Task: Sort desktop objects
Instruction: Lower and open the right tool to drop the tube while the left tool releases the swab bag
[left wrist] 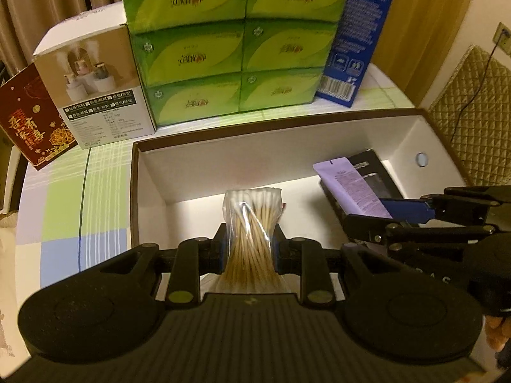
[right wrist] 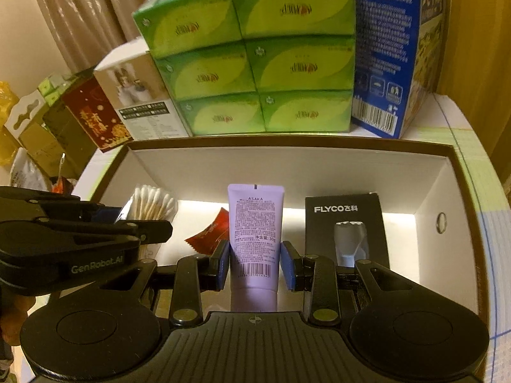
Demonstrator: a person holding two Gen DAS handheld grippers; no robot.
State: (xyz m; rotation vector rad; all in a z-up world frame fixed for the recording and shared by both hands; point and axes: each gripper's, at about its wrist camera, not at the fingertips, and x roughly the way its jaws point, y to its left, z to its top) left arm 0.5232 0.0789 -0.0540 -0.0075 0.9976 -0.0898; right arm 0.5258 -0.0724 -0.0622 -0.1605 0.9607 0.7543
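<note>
My left gripper [left wrist: 250, 249] is shut on a clear bag of cotton swabs [left wrist: 252, 223] and holds it over the left part of a white box with a brown rim [left wrist: 274, 124]. My right gripper [right wrist: 255, 265] holds a purple tube [right wrist: 255, 233] between its blue pads [right wrist: 289, 271] inside the same box; the pads look just apart from the tube's sides. The swab bag [right wrist: 153, 204] and left gripper [right wrist: 140, 226] show at the left of the right wrist view. The purple tube [left wrist: 354, 188] and right gripper [left wrist: 383, 217] show at the right of the left wrist view.
In the box lie a black FLYCO shaver box [right wrist: 345, 223] at right and a red sachet [right wrist: 210, 233] left of the tube. Behind the box stand stacked green tissue packs [right wrist: 262, 60], a blue carton [right wrist: 386, 51], a white product box [left wrist: 99, 83] and a red box [left wrist: 28, 118].
</note>
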